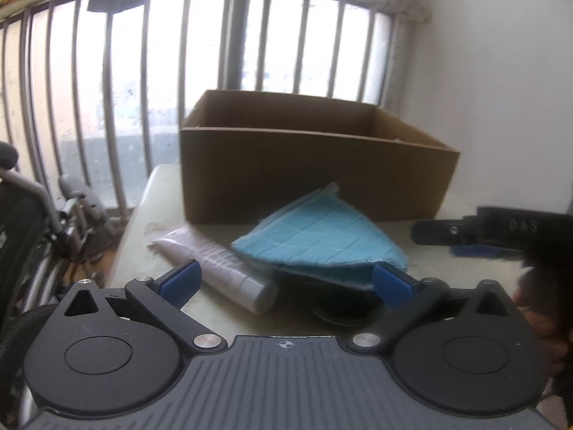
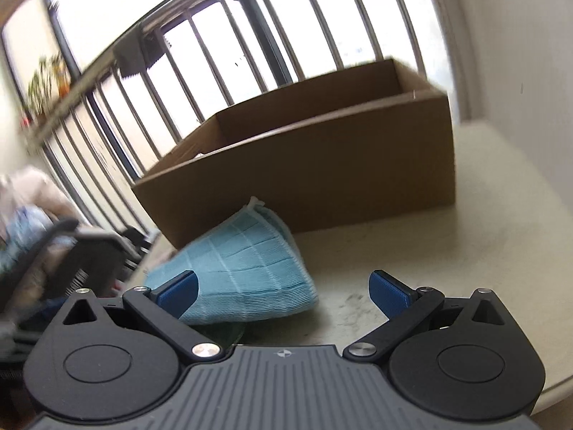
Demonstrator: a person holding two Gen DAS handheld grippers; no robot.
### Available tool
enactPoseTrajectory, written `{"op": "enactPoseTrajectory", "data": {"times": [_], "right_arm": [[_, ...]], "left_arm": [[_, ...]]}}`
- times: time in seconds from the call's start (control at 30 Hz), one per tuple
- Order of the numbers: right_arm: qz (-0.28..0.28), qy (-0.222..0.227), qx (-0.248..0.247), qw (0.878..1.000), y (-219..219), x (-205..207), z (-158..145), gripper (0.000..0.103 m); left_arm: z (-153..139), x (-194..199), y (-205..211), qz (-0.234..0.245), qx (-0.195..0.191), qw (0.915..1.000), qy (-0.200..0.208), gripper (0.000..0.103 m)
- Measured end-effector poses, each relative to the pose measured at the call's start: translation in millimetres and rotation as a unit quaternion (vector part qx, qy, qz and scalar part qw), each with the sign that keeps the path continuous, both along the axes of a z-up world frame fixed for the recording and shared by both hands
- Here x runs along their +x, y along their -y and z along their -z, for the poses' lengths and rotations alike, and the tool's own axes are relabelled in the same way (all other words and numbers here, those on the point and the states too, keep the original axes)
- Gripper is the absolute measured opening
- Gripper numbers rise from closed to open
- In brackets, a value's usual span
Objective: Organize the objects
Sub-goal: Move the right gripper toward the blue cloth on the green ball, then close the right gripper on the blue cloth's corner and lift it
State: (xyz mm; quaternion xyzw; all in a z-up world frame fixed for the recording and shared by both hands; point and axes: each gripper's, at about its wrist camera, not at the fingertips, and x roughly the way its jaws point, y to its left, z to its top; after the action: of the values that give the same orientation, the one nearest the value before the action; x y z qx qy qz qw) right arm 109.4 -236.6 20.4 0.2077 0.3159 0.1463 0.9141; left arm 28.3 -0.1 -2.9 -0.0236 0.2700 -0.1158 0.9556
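Note:
A folded light-blue cloth [image 1: 318,242] lies on the pale table [image 1: 465,272] in front of an open brown cardboard box [image 1: 315,175]. A white tube [image 1: 218,268] lies to the left of the cloth, partly under its edge. A dark object shows under the cloth's near edge. My left gripper [image 1: 286,285] is open and empty just before the cloth and tube. My right gripper [image 2: 283,292] is open and empty, with the cloth [image 2: 243,272] by its left finger and the box [image 2: 311,175] behind. It also shows at the right of the left wrist view [image 1: 494,234].
A barred window [image 1: 215,53] stands behind the table and a white wall [image 1: 501,71] is at the right. A wheelchair [image 1: 39,222] stands off the table's left edge. Bare table top [image 2: 447,258] lies right of the cloth.

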Motion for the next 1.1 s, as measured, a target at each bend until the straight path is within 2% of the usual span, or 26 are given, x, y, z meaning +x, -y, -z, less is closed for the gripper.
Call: {"op": "enactPoseTrajectory", "data": {"times": [0.2,0.37,0.43,0.5,0.57,0.67,0.83,0.93,1.1], "right_arm": [[-0.003,-0.022,0.08,0.997,17,9,18,0.102],[-0.005,-0.042,0.149,0.988,27,17,34,0.089],[-0.004,-0.044,0.155,0.987,29,19,38,0.077],[-0.002,-0.043,0.159,0.986,29,22,42,0.073],[0.002,-0.046,0.162,0.986,29,26,46,0.066],[0.003,-0.05,0.174,0.984,31,28,50,0.057],[-0.008,-0.038,0.187,0.982,34,22,49,0.023],[-0.022,-0.025,0.18,0.983,32,13,44,0.015],[-0.026,-0.018,0.172,0.985,29,2,36,0.015]], "left_arm": [[1,-2,-4,0.03,-0.02,0.9994,0.0,0.102],[4,-6,1,0.06,-0.053,0.9968,0.004,0.101],[6,-7,7,0.065,-0.059,0.9961,0.006,0.098],[7,-3,15,0.069,-0.053,0.9962,0.003,0.094],[9,-1,22,0.071,-0.04,0.9967,0.0,0.08],[12,2,30,0.076,-0.026,0.9967,-0.01,0.068],[10,-2,30,0.077,-0.025,0.9967,-0.007,0.057],[9,-4,30,0.085,-0.031,0.9959,-0.006,0.054],[6,-7,32,0.086,-0.037,0.9956,-0.005,0.053]]}}
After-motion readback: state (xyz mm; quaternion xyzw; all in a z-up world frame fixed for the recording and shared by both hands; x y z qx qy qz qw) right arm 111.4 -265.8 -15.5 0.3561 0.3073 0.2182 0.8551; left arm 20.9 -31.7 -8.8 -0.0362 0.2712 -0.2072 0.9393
